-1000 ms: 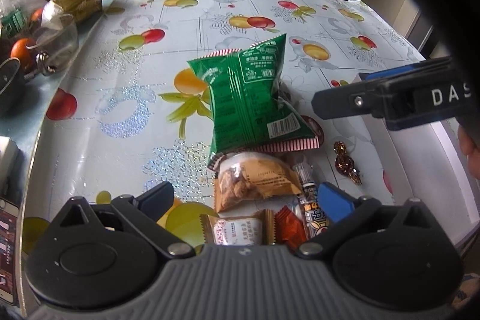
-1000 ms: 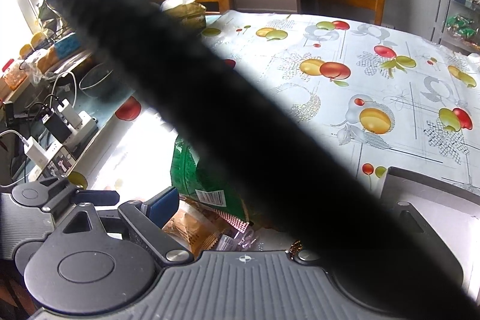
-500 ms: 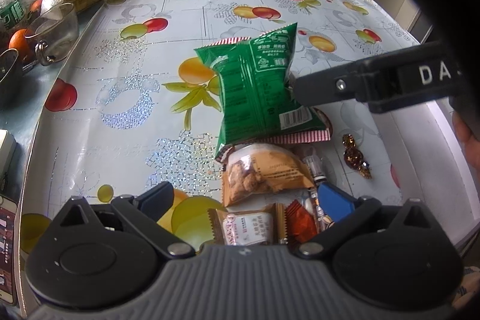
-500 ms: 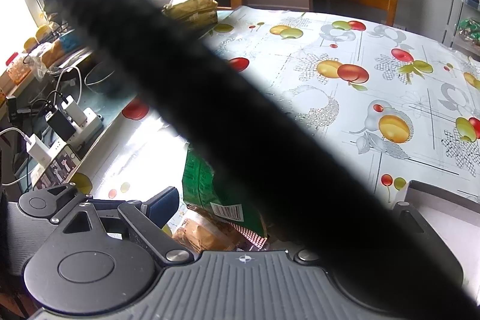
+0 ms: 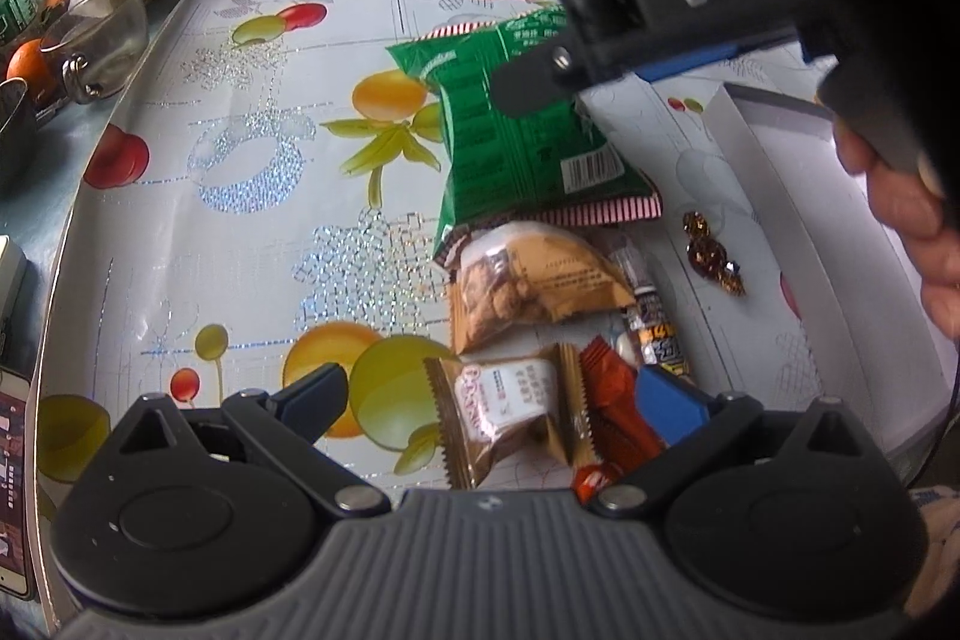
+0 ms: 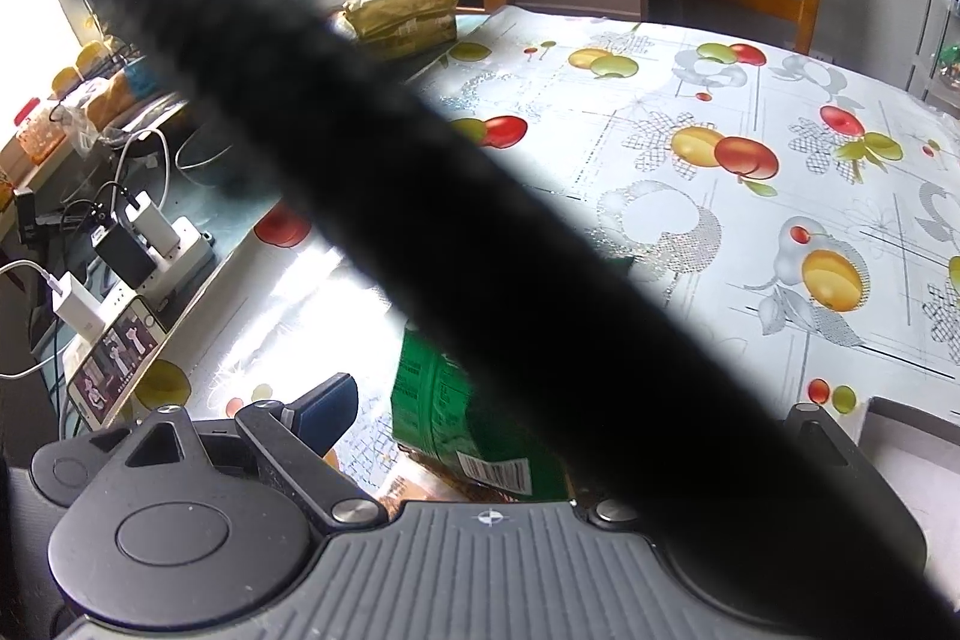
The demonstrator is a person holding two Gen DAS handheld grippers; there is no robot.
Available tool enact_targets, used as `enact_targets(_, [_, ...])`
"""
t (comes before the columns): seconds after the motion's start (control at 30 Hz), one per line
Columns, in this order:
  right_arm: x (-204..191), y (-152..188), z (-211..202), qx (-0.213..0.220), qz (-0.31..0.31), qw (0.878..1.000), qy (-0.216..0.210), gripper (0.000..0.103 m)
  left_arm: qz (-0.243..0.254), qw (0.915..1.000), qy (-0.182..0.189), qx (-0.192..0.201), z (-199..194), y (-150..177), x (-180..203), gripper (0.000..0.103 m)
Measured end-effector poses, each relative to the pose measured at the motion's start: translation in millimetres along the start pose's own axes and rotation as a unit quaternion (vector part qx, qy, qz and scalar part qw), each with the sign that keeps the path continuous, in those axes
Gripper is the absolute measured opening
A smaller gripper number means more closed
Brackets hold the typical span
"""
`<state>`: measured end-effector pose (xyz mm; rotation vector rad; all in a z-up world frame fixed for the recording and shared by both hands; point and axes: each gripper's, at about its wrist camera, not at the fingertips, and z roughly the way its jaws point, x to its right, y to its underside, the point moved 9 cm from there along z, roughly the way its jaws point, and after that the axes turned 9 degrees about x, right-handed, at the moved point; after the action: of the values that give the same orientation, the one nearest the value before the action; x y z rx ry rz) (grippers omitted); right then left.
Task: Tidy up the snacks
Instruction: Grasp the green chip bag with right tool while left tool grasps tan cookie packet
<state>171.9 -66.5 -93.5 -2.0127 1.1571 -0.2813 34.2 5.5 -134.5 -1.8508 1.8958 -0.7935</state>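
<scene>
The right gripper (image 5: 528, 91) has moved in over the green bag (image 5: 528, 142) on the worktop (image 5: 240, 160); I cannot tell how its jaws stand. The left gripper (image 5: 498, 400) has come nearer, jaws spread around the small brown packet (image 5: 510, 403). The white box (image 5: 798, 196) beside is probably the goal.

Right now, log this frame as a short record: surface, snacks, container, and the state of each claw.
surface: table with fruit-print cloth
snacks: green bag, tan biscuit pack, small brown wrapped cake, red wrapper, gold-foil candies
container: white box, at the right of the pile
left claw: open, low over the small packs
right claw: over the green bag; open or shut cannot be told
obstruction: dark band across right wrist view
</scene>
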Motion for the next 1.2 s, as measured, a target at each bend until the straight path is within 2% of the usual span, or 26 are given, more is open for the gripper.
enact_targets(0.4, [-8.7,-4.7,10.6,-0.002,0.001,1.000,0.000,0.095,0.016,0.9999,0.003,-0.005,2.9,1.8,-2.9,0.103])
enact_targets(0.67, [-9.7,-0.2,23.8,-0.013,0.007,1.000,0.004,0.095,0.084,0.9961,0.021,0.017,2.6,8.0,11.9,0.103])
enact_targets(0.8, [-9.1,1.7,32.8,-0.018,0.017,1.000,0.004,0.095,0.083,0.9959,0.035,0.013,5.6,13.1,13.7,0.103])
enact_targets(0.9, [-9.7,3.0,38.5,-0.019,0.016,1.000,0.008,0.095,0.079,0.9959,0.041,0.016,8.0,14.3,13.4,0.098])
enact_targets(1.07, [-10.2,6.8,46.8,-0.025,0.006,0.999,0.021,0.094,0.066,0.9965,0.050,-0.010,18.2,23.9,10.5,0.079])
enact_targets(1.2, [-9.7,7.9,49.9,-0.026,0.001,0.999,0.029,0.093,0.065,0.9966,0.050,-0.007,19.4,23.7,10.0,0.077])
